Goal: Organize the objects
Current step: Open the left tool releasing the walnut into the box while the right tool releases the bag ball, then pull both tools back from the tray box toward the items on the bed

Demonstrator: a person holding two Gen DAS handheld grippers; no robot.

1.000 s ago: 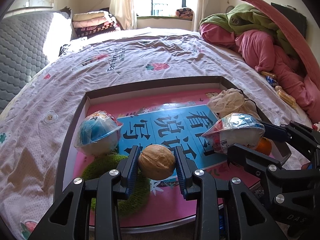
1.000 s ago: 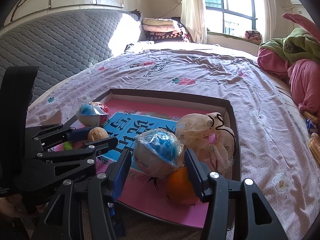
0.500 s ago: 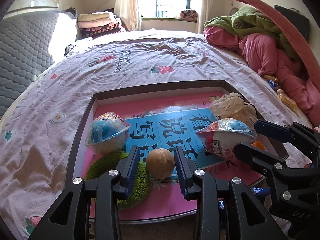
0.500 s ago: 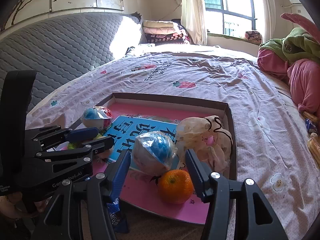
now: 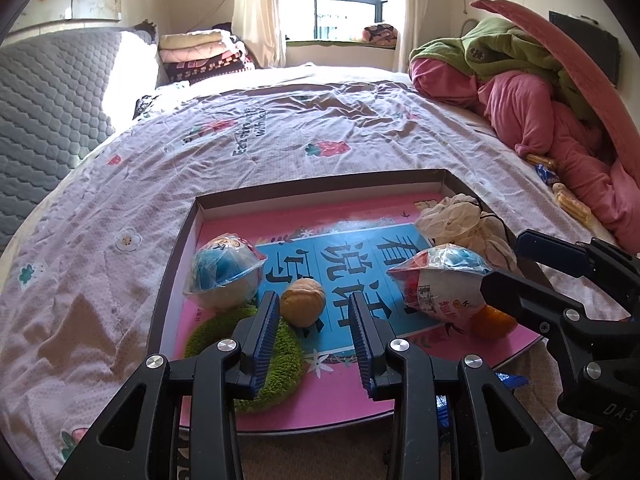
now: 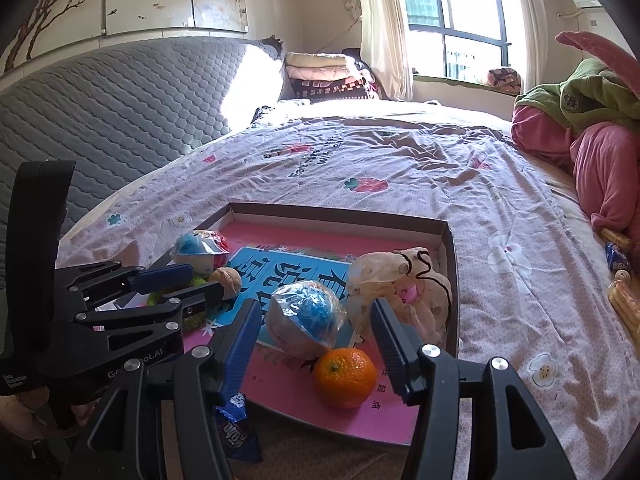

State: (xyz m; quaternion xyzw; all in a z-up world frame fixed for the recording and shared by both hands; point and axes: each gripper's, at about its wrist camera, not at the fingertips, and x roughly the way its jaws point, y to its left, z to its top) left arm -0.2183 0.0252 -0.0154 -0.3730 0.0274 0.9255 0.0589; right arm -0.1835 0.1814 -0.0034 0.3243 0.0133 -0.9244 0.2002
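A shallow box lid (image 5: 320,187) (image 6: 451,264) with a pink and blue printed floor lies on the bed. In it are a walnut (image 5: 302,305) (image 6: 227,280), two wrapped blue-and-white balls (image 5: 224,272) (image 5: 440,282) (image 6: 306,318), a green fuzzy ring (image 5: 248,360), an orange (image 6: 345,377) (image 5: 493,322) and a cream drawstring pouch (image 5: 460,224) (image 6: 400,280). My left gripper (image 5: 313,322) (image 6: 188,280) is open and empty, just behind the walnut. My right gripper (image 6: 314,330) (image 5: 516,264) is open and empty, behind the nearer wrapped ball and above the orange.
A blue snack packet (image 6: 236,432) lies in front of the lid's near edge. Pink and green bedding (image 5: 540,92) is piled at the right. Wrapped snacks (image 6: 622,288) lie on the sheet at the right. A grey quilted headboard (image 6: 100,112) runs along the left.
My left gripper let go of the walnut and drew back; the walnut now rests in the lid. My right gripper released the wrapped ball and drew back, uncovering the orange.
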